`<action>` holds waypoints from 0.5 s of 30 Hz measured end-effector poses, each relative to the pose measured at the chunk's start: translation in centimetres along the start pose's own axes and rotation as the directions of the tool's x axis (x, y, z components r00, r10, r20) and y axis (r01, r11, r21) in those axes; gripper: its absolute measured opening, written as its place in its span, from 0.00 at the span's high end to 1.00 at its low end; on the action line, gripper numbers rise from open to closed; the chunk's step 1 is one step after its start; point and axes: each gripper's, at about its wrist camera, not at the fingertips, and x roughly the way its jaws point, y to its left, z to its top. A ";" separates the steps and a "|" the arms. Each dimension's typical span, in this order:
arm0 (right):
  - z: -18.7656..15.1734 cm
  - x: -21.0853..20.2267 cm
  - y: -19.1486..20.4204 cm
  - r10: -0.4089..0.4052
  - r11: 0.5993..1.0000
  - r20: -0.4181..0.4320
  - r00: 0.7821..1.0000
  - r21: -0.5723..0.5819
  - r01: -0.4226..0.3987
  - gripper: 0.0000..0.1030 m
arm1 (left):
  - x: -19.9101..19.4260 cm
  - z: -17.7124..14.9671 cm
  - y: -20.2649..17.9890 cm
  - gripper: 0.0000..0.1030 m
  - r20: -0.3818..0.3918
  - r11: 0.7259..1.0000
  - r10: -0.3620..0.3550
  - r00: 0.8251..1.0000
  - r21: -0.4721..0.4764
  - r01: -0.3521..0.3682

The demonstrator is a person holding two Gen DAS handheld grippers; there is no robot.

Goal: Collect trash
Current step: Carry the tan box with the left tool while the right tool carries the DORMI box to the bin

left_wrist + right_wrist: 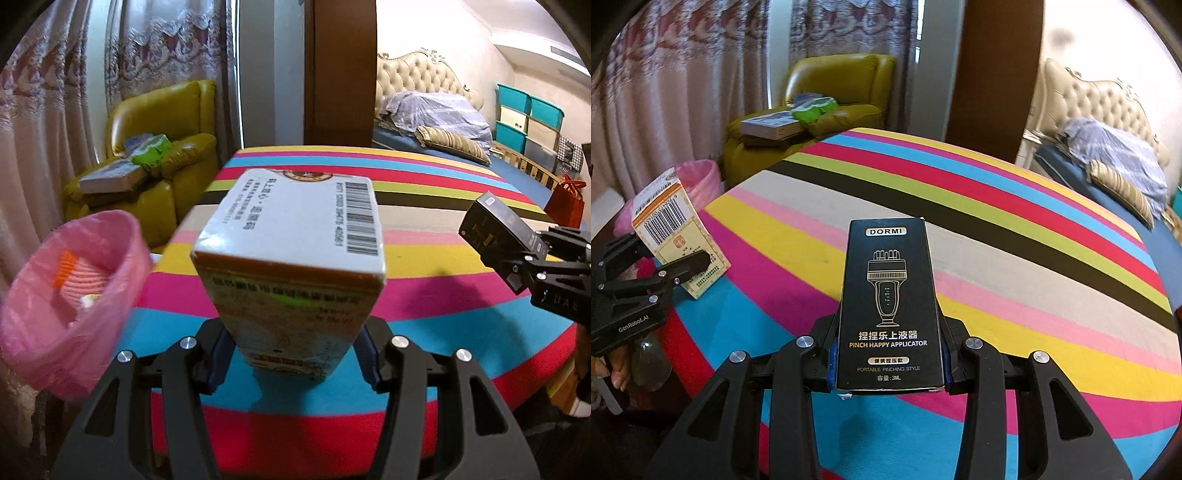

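My left gripper (293, 363) is shut on a white and orange carton (295, 258) with a barcode on its top, held above the striped table (424, 328). The same carton (677, 236) shows at the left of the right wrist view, clamped in the left gripper (670, 266). My right gripper (888, 363) is shut on a black box (890, 306) printed "DORMI". That black box (498, 240) and the right gripper (532, 262) appear at the right edge of the left wrist view. A bin lined with a pink bag (70, 295) stands just left of the table, with some scraps inside.
A yellow-green armchair (155, 158) with books and a green packet stands behind the bin, in front of patterned curtains (48, 110). A bed (436, 122) with a tufted headboard lies at the back right, with stacked storage boxes (528, 125) and a red bag (567, 203) beyond.
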 end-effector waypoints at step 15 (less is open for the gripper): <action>1.9 0.4 6.4 0.080 0.981 -0.002 0.997 -0.174 -0.079 0.63 | -6.2 -0.1 7.2 0.47 0.130 0.991 0.104 0.986 -0.096 -0.092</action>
